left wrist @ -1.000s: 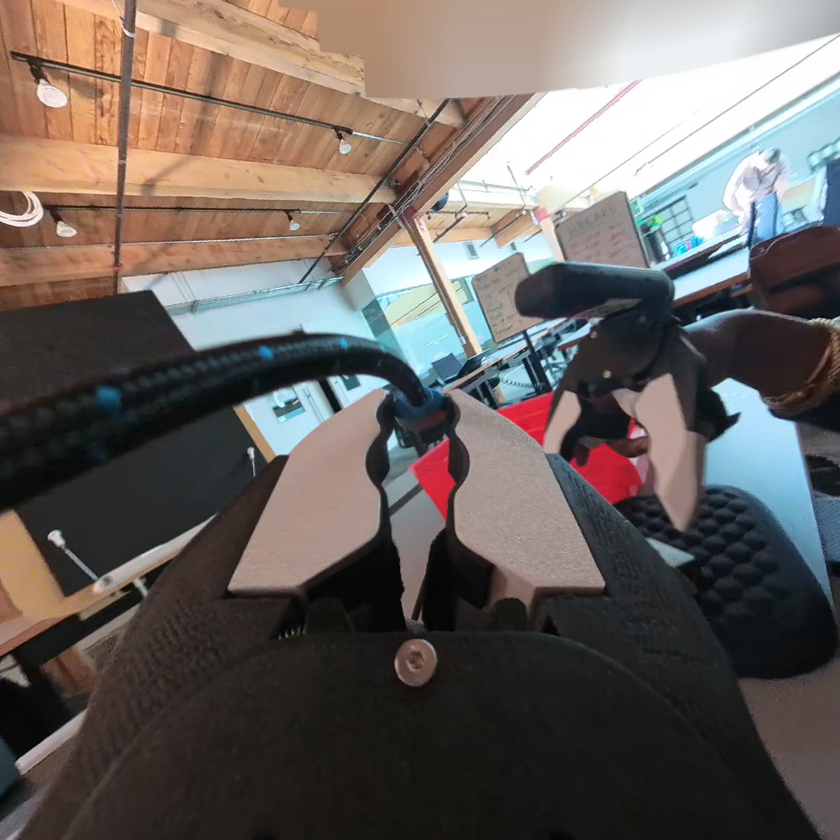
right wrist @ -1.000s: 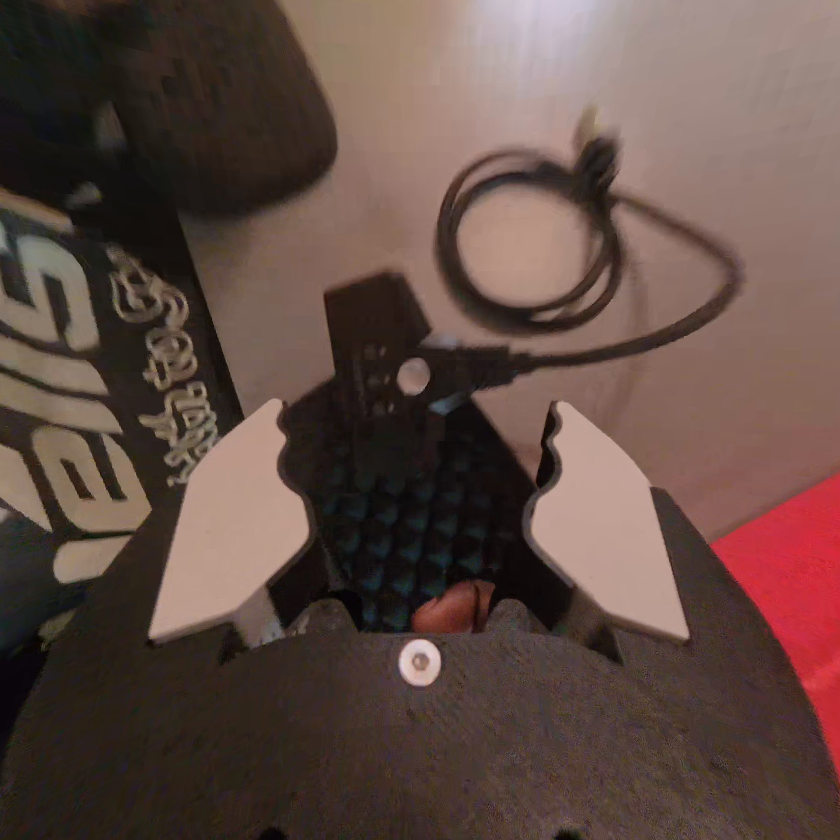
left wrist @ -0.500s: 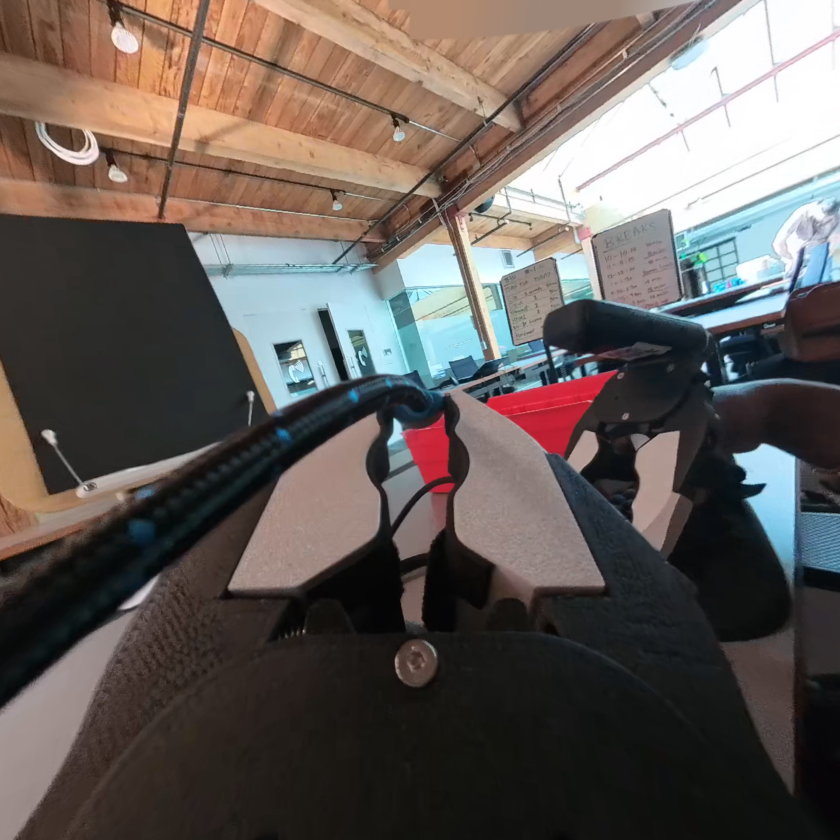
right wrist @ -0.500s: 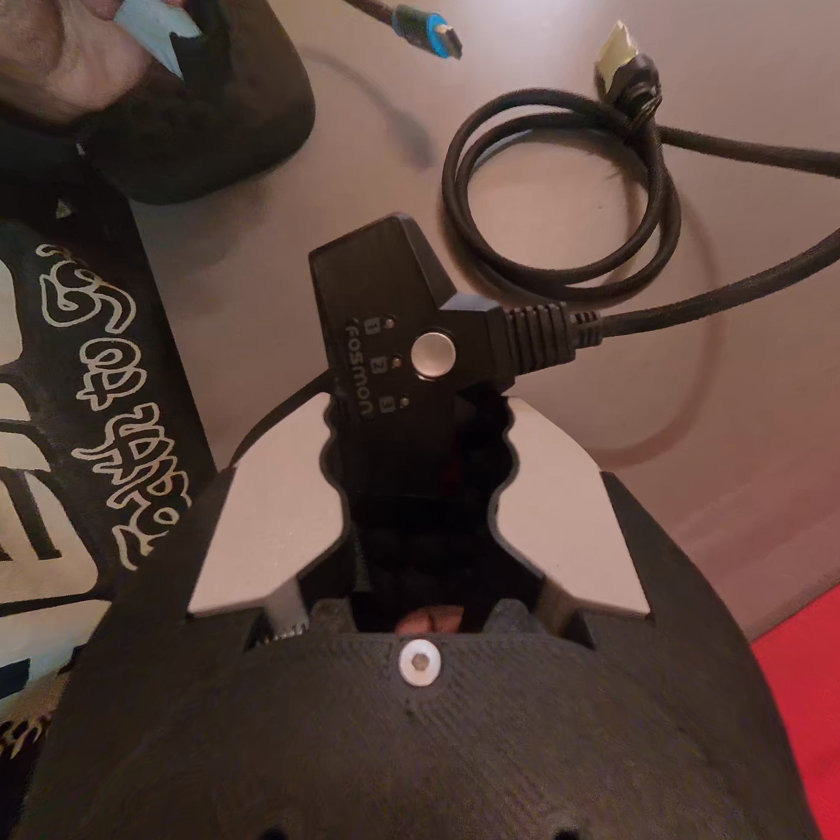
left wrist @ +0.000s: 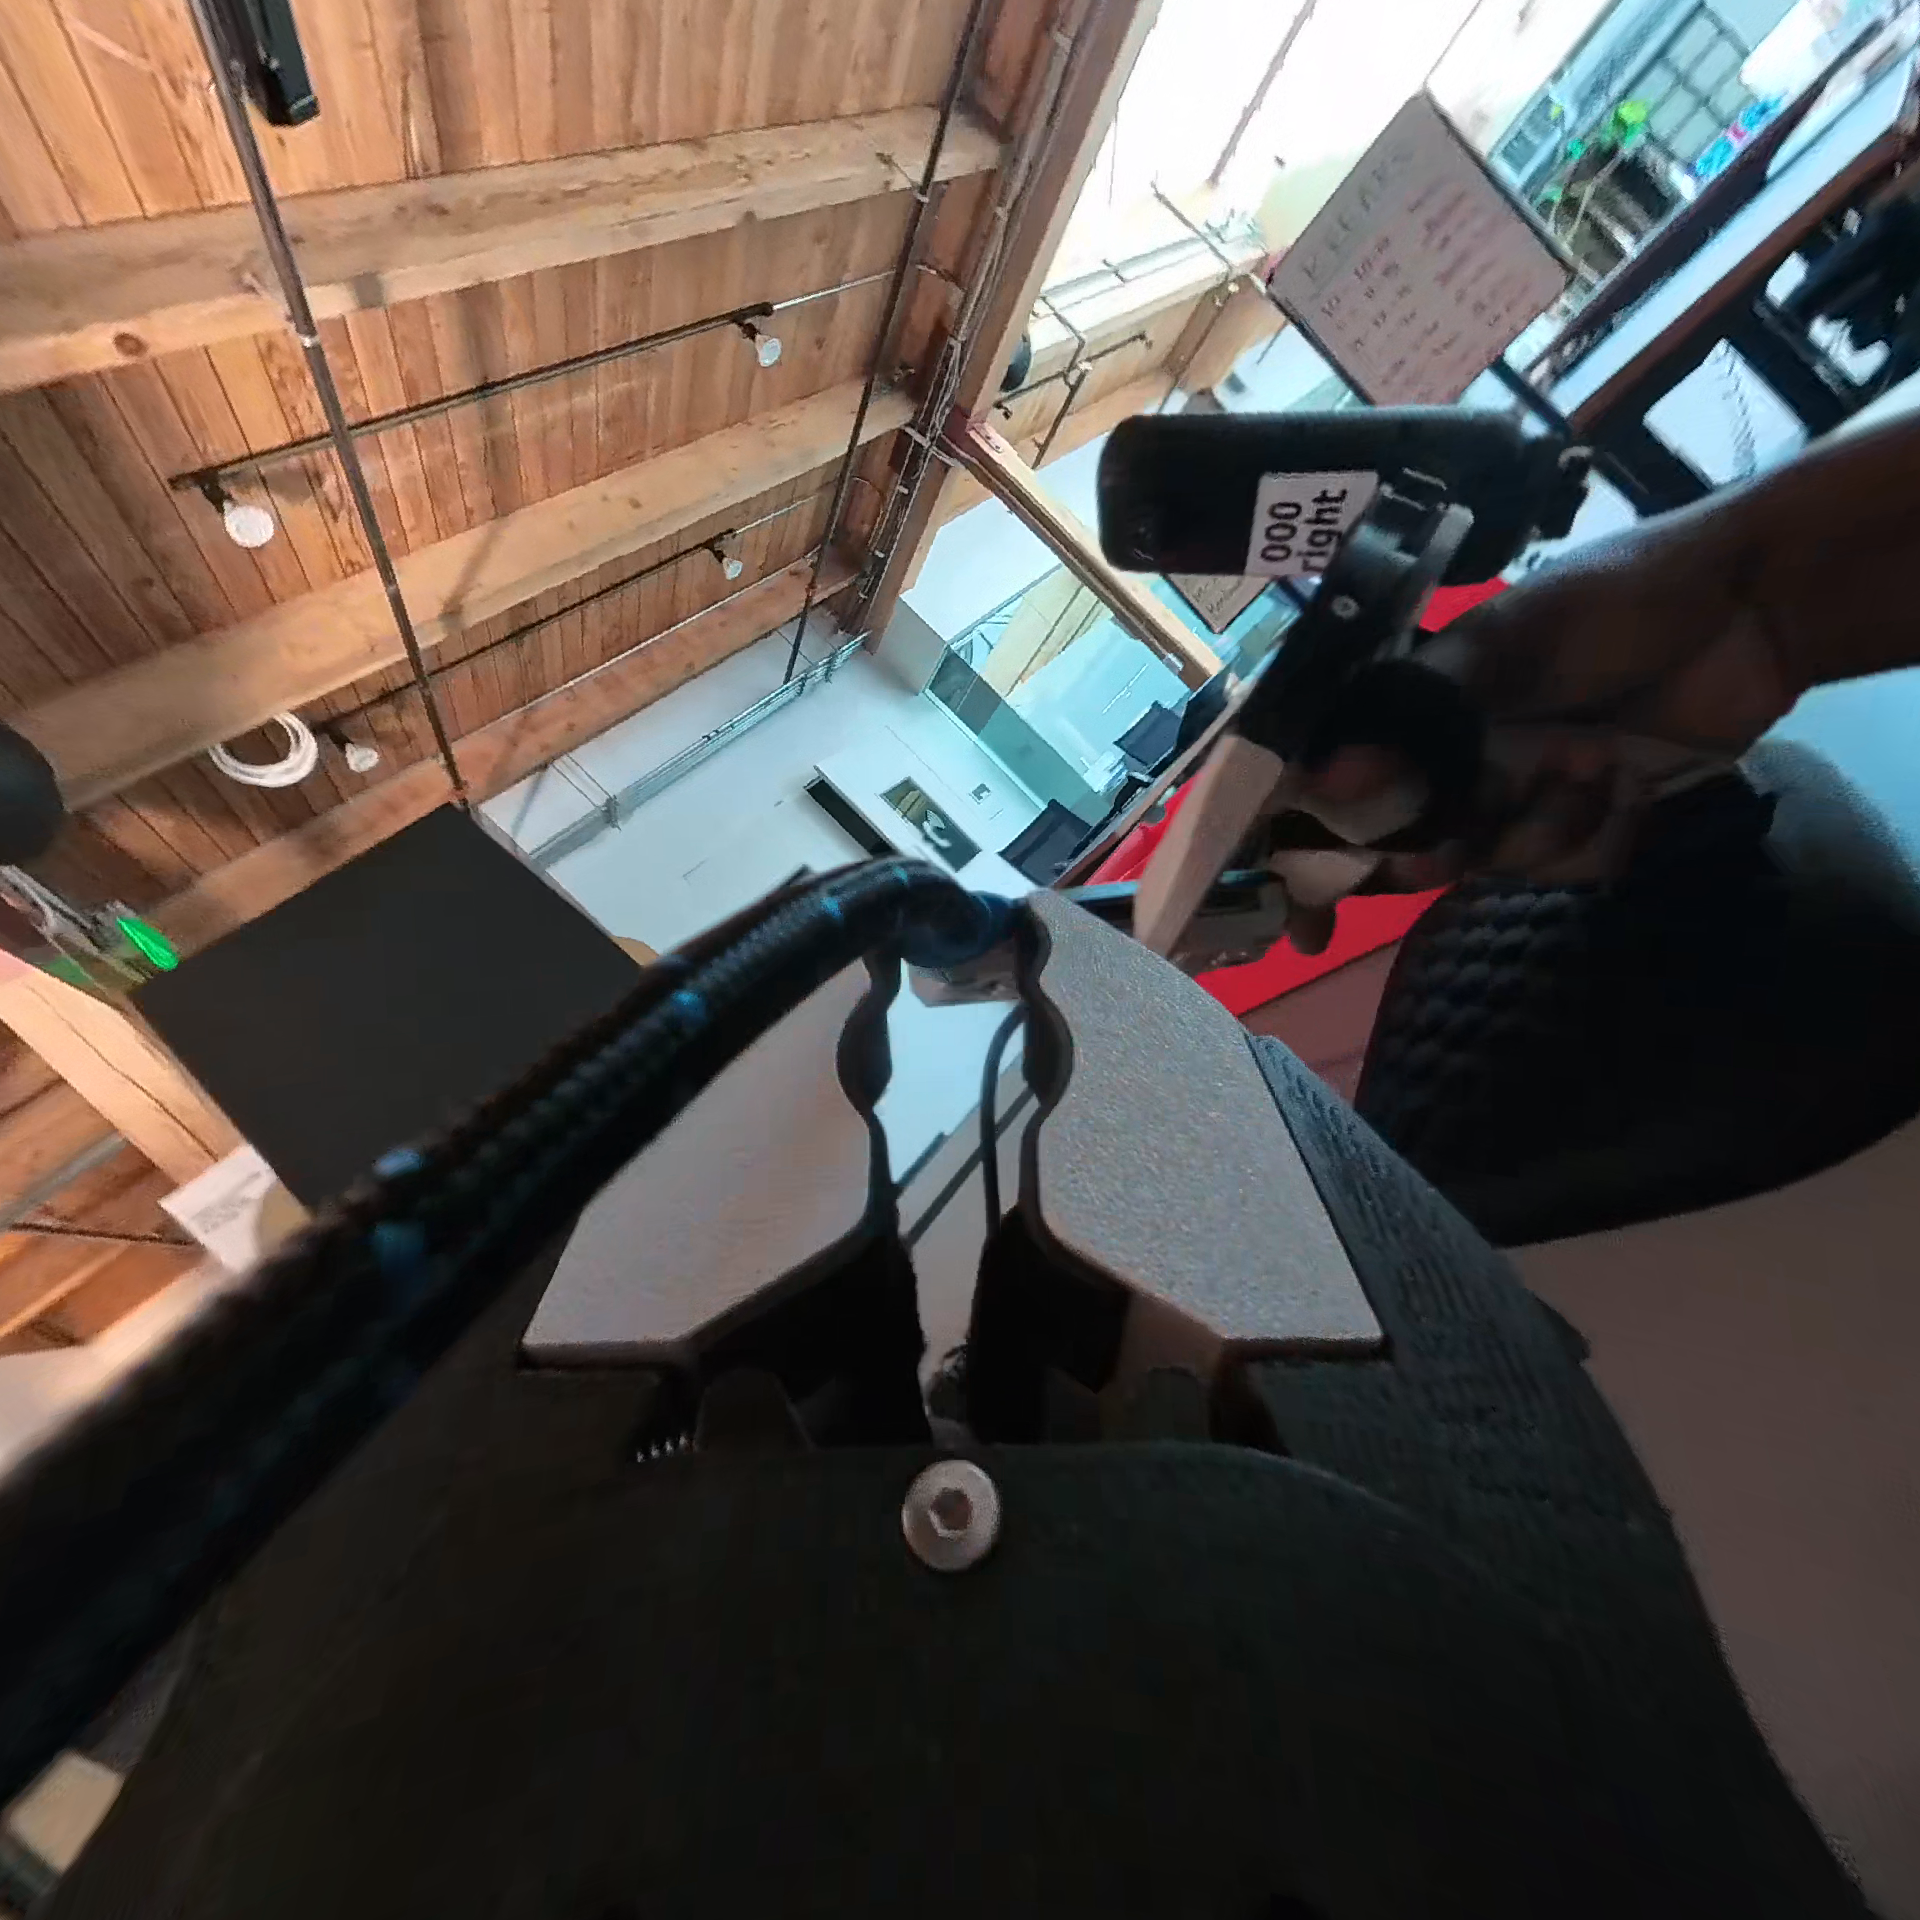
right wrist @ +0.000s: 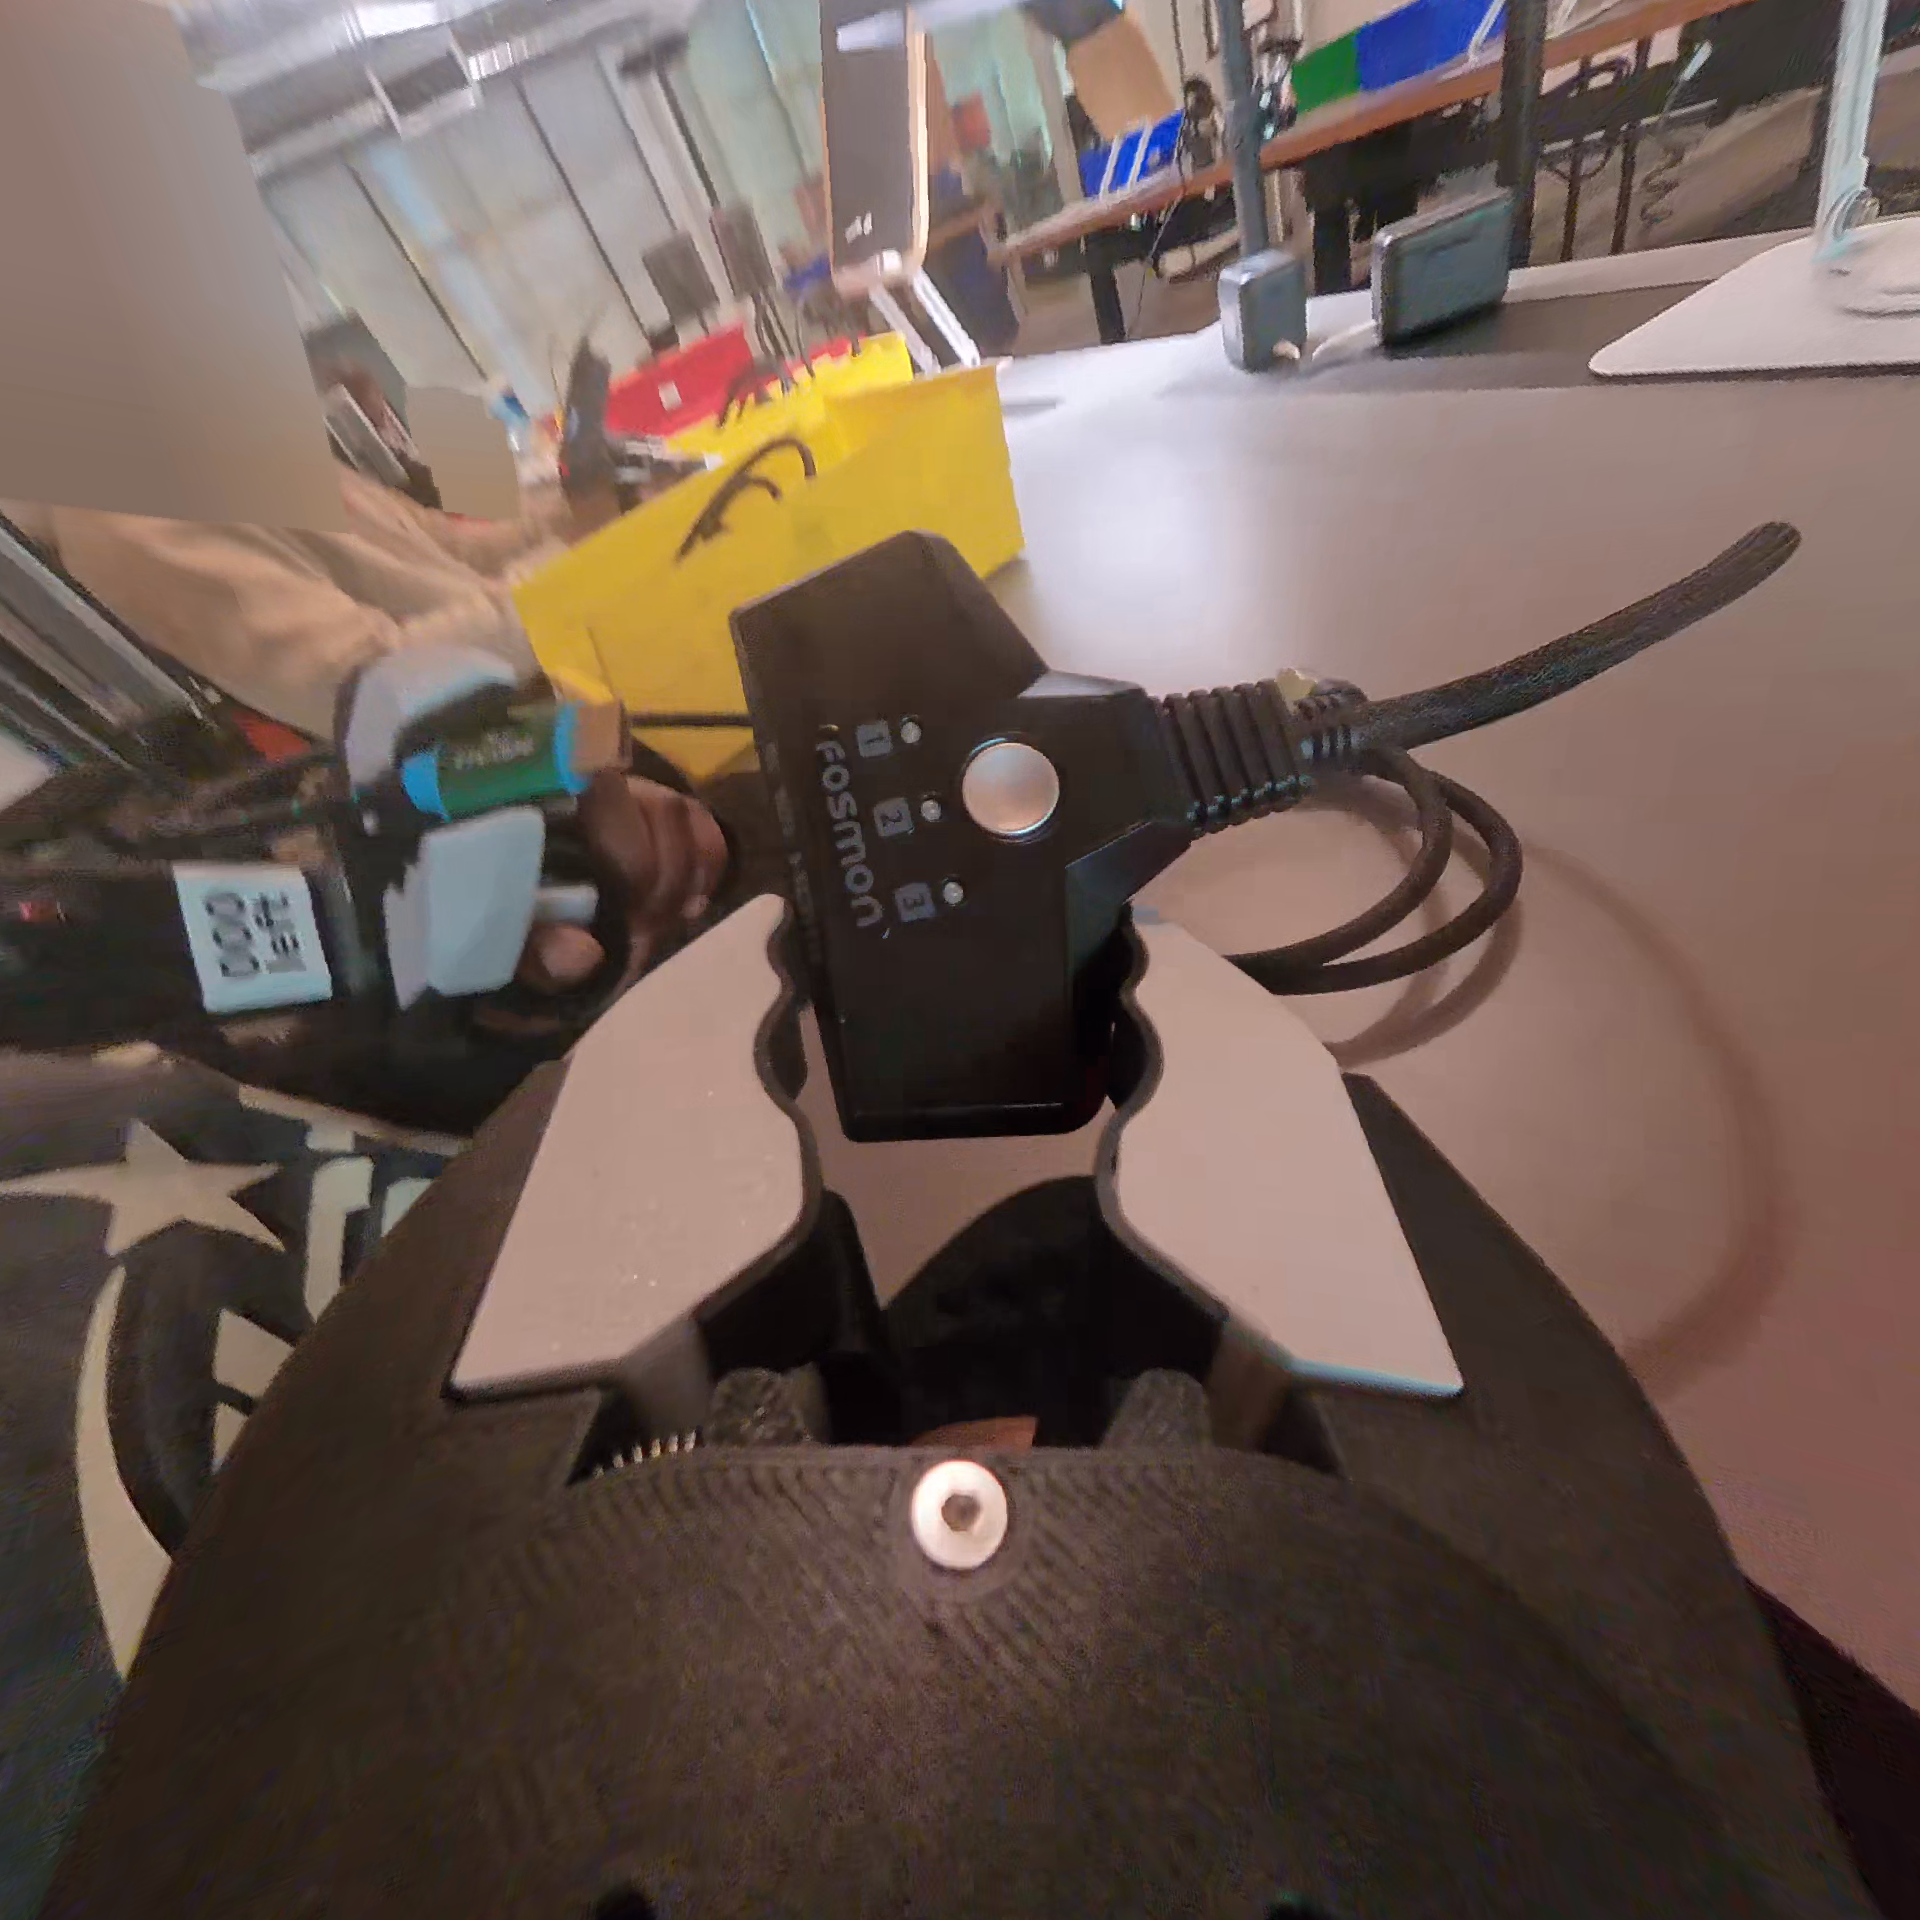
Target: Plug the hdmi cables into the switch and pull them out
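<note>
Two tools, right (right wrist: 951, 987) clamping one switch (right wrist: 940, 831), left (left wrist: 951, 961) pinching one braided HDMI plug (right wrist: 520, 764).

Switch (right wrist: 935, 831): smooth black plastic, slight sheen, with a shiny metal button (right wrist: 1010, 787). Cable (left wrist: 582, 1081): rough black-and-blue braided cloth sleeve. Tabletop (right wrist: 1455, 499): smooth, matt; ceiling (left wrist: 520, 312): bare wood.
</note>
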{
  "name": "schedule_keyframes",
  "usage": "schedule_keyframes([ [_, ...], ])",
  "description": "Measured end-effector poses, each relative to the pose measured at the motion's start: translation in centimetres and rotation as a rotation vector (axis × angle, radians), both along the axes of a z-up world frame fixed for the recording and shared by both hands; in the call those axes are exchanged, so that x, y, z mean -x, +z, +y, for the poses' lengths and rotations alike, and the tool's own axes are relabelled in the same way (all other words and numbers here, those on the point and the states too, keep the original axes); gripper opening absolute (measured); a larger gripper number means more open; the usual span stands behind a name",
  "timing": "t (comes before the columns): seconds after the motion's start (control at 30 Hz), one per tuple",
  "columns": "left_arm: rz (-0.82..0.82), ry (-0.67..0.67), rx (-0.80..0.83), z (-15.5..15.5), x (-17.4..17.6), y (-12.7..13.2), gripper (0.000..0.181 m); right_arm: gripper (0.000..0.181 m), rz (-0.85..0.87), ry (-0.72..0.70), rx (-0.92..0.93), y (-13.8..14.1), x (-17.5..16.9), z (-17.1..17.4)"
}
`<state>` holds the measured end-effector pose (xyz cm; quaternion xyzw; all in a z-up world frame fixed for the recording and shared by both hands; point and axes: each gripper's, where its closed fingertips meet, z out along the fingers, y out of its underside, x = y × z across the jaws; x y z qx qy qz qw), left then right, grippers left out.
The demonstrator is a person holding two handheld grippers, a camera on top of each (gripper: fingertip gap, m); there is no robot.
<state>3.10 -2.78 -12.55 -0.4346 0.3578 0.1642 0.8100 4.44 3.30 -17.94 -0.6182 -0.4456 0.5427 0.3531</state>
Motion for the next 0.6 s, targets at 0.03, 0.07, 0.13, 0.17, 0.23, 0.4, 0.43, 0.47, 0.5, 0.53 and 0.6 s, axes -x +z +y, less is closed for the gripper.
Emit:
schedule_keyframes([
  [0.03, 0.036, 0.019, -0.016, 0.0, -0.2, -0.1, 0.02, 0.057, 0.021, -0.008, 0.013, 0.2, 0.2, -0.1],
  [0.07, 0.072, 0.038, -0.035, 0.0, -0.5, -0.3, 0.02, 0.057, 0.035, -0.011, 0.012, 0.4, 0.3, -0.4],
  [0.13, 0.133, 0.078, -0.071, -0.1, -0.8, -0.4, 0.019, 0.057, 0.048, -0.018, -0.02, 0.6, 0.6, -0.8],
  [0.17, 0.152, 0.092, -0.085, -0.1, -0.9, -0.4, 0.019, 0.057, 0.052, -0.023, -0.038, 0.7, 0.7, -1.0],
  [0.23, 0.169, 0.11, -0.107, -0.3, -0.9, -0.3, 0.02, 0.057, 0.054, -0.022, -0.064, 0.7, 0.9, -1.5],
  [0.4, 0.139, 0.114, -0.105, -0.2, -0.6, -0.1, 0.019, 0.057, 0.067, -0.02, -0.081, 0.9, 1.1, -2.0],
  [0.43, 0.13, 0.111, -0.106, -0.3, -0.5, 0.0, 0.019, 0.057, 0.071, -0.021, -0.082, 1.0, 1.1, -2.1],
  [0.47, 0.125, 0.108, -0.108, -0.3, -0.5, 0.1, 0.019, 0.057, 0.074, -0.024, -0.085, 1.0, 1.2, -2.1],
  [0.5, 0.126, 0.106, -0.113, -0.4, -0.6, 0.1, 0.019, 0.057, 0.074, -0.021, -0.09, 1.0, 1.3, -2.4],
  [0.53, 0.134, 0.107, -0.117, -0.4, -0.6, 0.1, 0.018, 0.057, 0.071, -0.017, -0.097, 1.0, 1.4, -2.6],
  [0.6, 0.165, 0.116, -0.128, -0.5, -0.8, 0.0, 0.017, 0.057, 0.062, -0.013, -0.11, 0.9, 1.5, -2.9],
])
